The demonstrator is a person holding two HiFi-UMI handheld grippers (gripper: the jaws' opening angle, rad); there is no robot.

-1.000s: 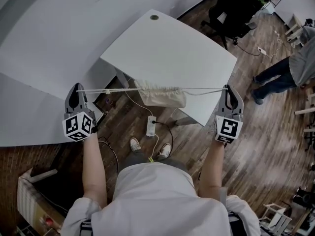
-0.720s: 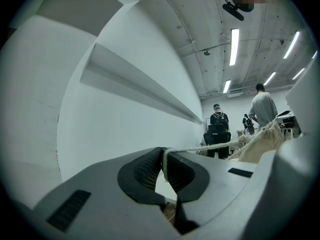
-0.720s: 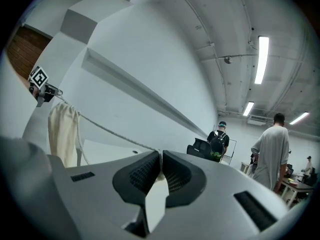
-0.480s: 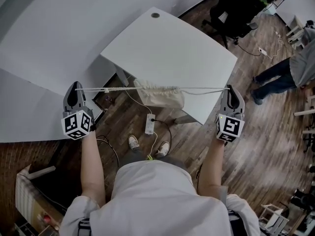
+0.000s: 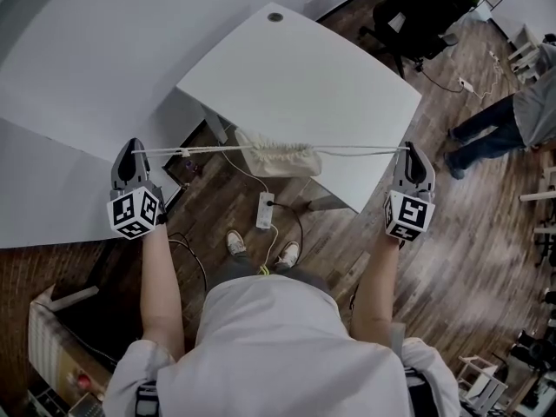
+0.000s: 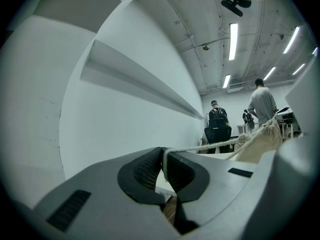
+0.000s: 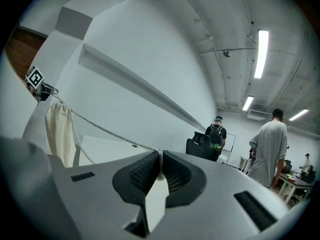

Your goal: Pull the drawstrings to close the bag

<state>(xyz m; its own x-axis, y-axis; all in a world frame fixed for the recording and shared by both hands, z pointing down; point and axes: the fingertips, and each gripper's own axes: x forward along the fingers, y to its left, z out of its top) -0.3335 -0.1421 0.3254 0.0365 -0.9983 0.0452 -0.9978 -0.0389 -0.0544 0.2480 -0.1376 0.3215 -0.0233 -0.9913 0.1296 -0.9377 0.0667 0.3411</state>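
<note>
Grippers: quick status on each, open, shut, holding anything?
Left gripper: shut on the drawstring, cord taut.
Right gripper: shut on the drawstring's other end, also taut.

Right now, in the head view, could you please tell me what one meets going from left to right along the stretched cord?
left gripper → left drawstring → gathered bag → right drawstring → right gripper → person standing on the wooden floor

Cream bag (image 5: 276,158), white drawstrings (image 5: 213,148), white table (image 5: 304,76), brown plank floor (image 5: 469,233)
</note>
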